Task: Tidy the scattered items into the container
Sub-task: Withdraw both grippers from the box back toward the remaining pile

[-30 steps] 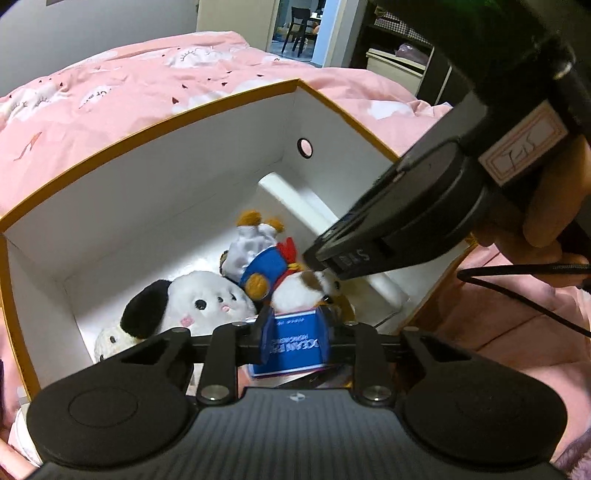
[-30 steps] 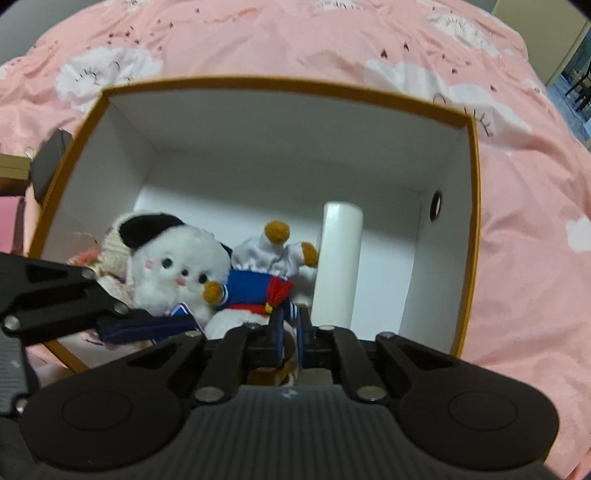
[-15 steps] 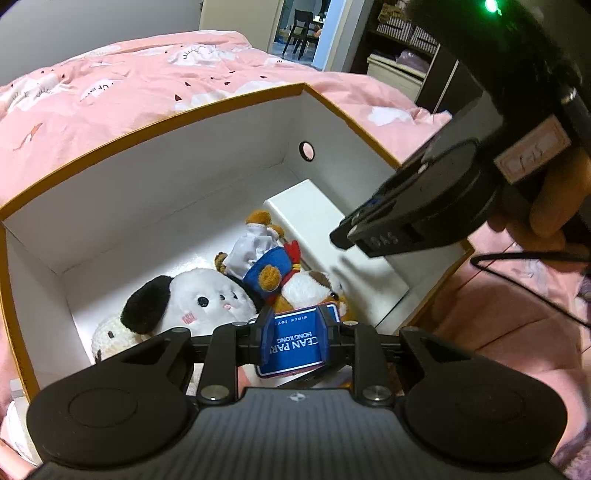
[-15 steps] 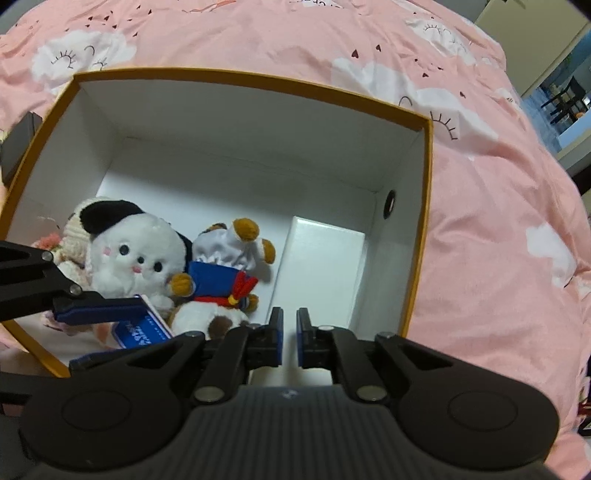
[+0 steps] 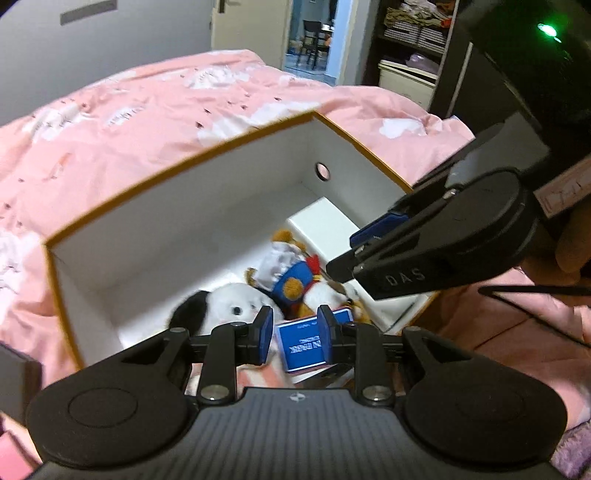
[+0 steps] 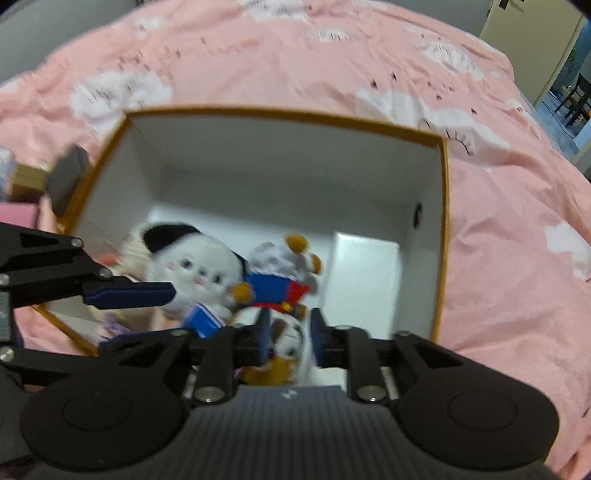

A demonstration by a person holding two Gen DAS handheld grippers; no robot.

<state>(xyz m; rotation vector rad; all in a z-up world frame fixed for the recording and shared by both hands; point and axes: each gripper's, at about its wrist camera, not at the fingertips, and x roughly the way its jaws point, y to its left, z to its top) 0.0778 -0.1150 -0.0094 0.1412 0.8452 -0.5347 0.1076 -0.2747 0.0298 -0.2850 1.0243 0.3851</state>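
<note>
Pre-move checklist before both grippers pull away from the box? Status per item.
1. Blue card released by left gripper: ok, a gap shows at one pad.
2. Card inside box: ok, beside the plush toys.
3. Right gripper empty: ok, jaws opening, only plush below them.
4. White carton lying flat inside: ok.
5. All items in: not ok, dark object sits outside the left wall.
6. Grippers clear of each other: ok, apart.

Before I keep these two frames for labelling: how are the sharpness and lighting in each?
Left wrist view: motion-smeared on the box rim and blue card, fisheye bending at the edges, a green LED flaring top right. Right wrist view: blurrier overall, the white plush dog doubled; dim room light.
</note>
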